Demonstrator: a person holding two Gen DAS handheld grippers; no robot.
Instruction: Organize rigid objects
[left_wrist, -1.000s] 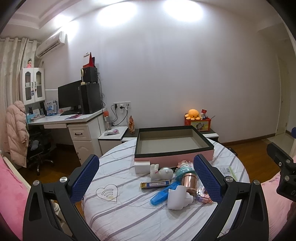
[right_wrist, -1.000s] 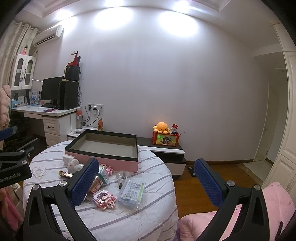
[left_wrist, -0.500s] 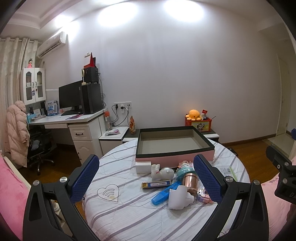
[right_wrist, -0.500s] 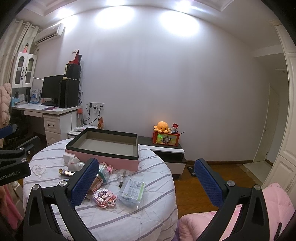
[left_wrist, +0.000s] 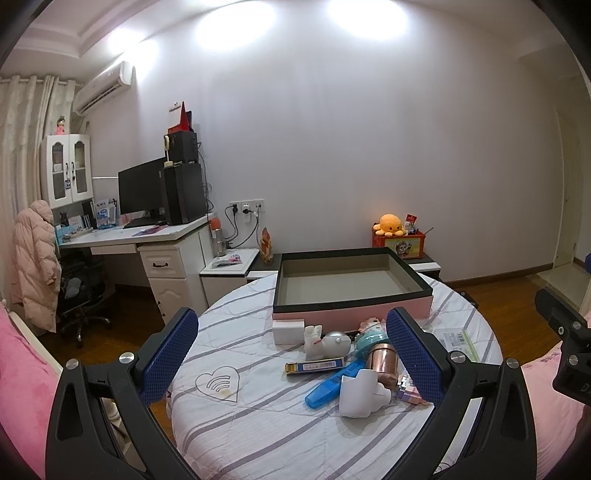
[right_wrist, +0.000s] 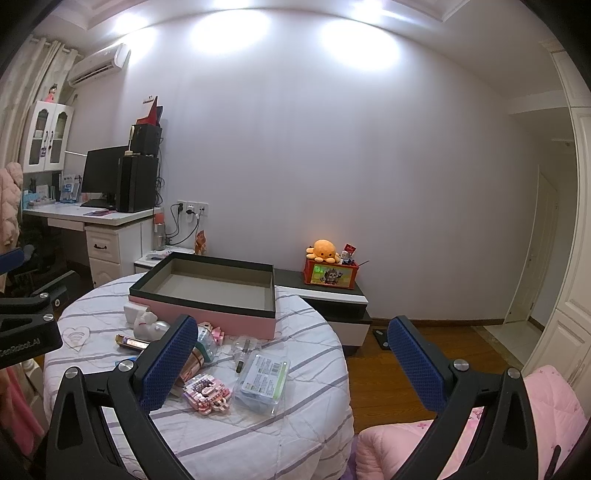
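While both tools hover above the round table, the left gripper and right gripper stand spread wide and empty. At 12 o'clock of the left gripper the clutter lies packed: white holder, blue marker, copper cylinder. Farther at 12 o'clock sits the empty pink box; a descent onto touching items will likely nudge neighbours off the table.

A white desk stands by the wall with a black screen and a black computer box on it. A puffy pink coat hangs over a chair. An orange toy octopus sits on a red box. An air cooler hangs up high.
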